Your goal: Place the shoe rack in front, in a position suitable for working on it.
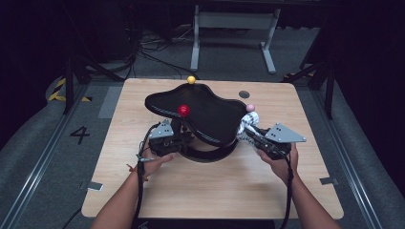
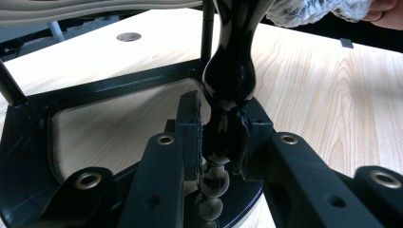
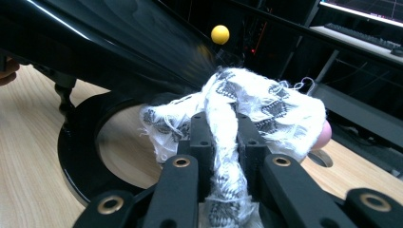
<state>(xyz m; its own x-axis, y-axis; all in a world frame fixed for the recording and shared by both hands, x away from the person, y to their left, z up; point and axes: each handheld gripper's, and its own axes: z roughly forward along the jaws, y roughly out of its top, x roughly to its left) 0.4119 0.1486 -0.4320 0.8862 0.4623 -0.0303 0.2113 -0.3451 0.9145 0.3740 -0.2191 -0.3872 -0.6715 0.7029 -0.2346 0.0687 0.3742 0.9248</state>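
Your left tool [image 2: 222,142] clamps the black stand's stem [image 2: 229,71]; your right tool [image 3: 223,142] grips the white patterned cloth [image 3: 266,102] near the tabletop's [image 1: 200,186] right edge.

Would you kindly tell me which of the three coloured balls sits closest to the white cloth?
The pink ball, right beside the white cloth; the red ball and yellow ball are farther off.

Wht patterned cloth [image 3: 266,107], bunched, touching blk stand [image 1: 200,114] edge.
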